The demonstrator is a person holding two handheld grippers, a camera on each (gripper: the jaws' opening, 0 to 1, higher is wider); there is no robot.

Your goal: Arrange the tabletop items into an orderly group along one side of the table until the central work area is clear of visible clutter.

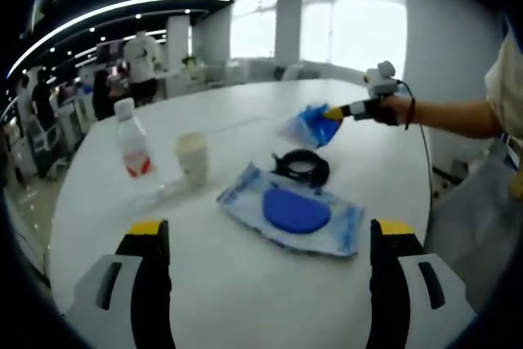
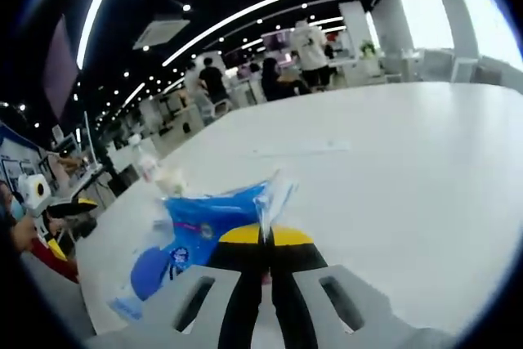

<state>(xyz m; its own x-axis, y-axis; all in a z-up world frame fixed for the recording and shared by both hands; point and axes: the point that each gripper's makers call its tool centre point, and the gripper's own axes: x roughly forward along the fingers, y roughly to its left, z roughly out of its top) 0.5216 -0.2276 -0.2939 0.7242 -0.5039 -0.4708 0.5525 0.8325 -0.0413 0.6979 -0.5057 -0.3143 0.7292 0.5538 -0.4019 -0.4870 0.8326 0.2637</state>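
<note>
My left gripper (image 1: 272,229) stands open low over the white table (image 1: 245,300), with nothing between its fingers. Just ahead lies a flat wipes packet with a blue oval (image 1: 292,212). Behind it is a black ring (image 1: 301,167). To the left are a paper cup (image 1: 193,157) and a clear bottle with a red label (image 1: 132,146). My right gripper (image 1: 335,111), held by a hand, is shut on a blue plastic packet (image 1: 310,126) lifted off the table. In the right gripper view the shut gripper (image 2: 265,239) pinches that blue packet (image 2: 208,218) by its edge.
A crumpled clear wrapper (image 1: 159,194) lies in front of the cup. The far half of the table (image 2: 392,169) is bare. Several people (image 1: 143,59) stand among desks beyond the far edge. The left gripper (image 2: 61,210) shows at the left of the right gripper view.
</note>
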